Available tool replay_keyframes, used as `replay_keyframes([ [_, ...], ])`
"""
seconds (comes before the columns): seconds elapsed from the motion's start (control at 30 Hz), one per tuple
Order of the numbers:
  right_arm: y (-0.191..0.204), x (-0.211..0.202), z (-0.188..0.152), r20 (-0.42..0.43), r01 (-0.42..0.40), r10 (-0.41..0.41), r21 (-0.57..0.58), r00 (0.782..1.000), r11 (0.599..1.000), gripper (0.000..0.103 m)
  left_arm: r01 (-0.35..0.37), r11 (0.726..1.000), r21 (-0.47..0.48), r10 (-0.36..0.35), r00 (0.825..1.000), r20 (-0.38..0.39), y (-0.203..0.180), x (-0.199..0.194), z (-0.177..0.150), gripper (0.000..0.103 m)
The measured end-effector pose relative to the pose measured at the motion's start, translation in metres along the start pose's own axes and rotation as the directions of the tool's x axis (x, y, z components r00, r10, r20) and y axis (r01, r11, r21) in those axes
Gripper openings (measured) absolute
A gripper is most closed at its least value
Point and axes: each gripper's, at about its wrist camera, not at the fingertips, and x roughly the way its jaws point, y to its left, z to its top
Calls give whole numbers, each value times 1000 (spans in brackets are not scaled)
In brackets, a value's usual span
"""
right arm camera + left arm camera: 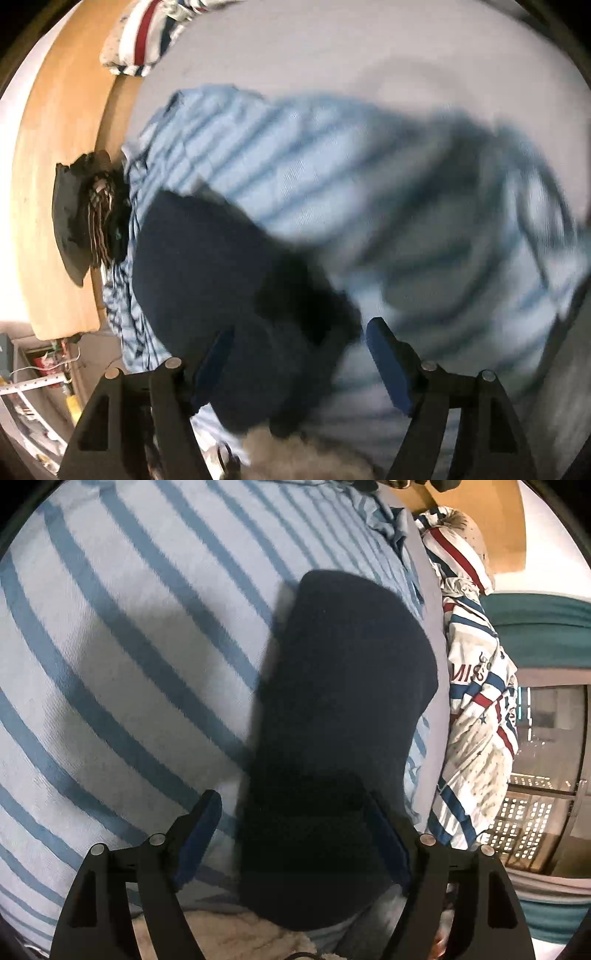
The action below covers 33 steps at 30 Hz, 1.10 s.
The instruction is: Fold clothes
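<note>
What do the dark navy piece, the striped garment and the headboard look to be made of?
The dark navy piece: probably a thick matte knit or fleece, soft-edged with no sheen. The striped garment: woven cotton by its look, with a fine diagonal weave visible between the blue stripes. The headboard: light wood or wood-look laminate, smooth and plain; which one, I cannot tell.

My left wrist camera looks forward along my fingers, close above the blue-striped garment (122,672) and the folded navy garment (343,720), with a patterned quilt (476,709) at far right. My right wrist camera sits slightly farther back, facing the same striped garment (332,177) and navy garment (207,280), the wooden headboard (62,147) at left. Both views share these two garments.
</note>
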Motion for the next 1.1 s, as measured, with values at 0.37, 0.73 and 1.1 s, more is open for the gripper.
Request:
replay_keyframes([
  [0.37,-19,67,-23,-30,-270,271,45,962,962,90,69,997,-28,-68,998,13,6,-8,-7,79],
  [0.73,10,76,-36,-76,-190,181,-139,981,972,98,50,995,-85,-56,996,-66,12,29,-5,82],
  [1.1,38,45,-38,-154,-341,325,-98,933,935,43,227,955,-191,-245,966,-77,30,31,-10,82],
])
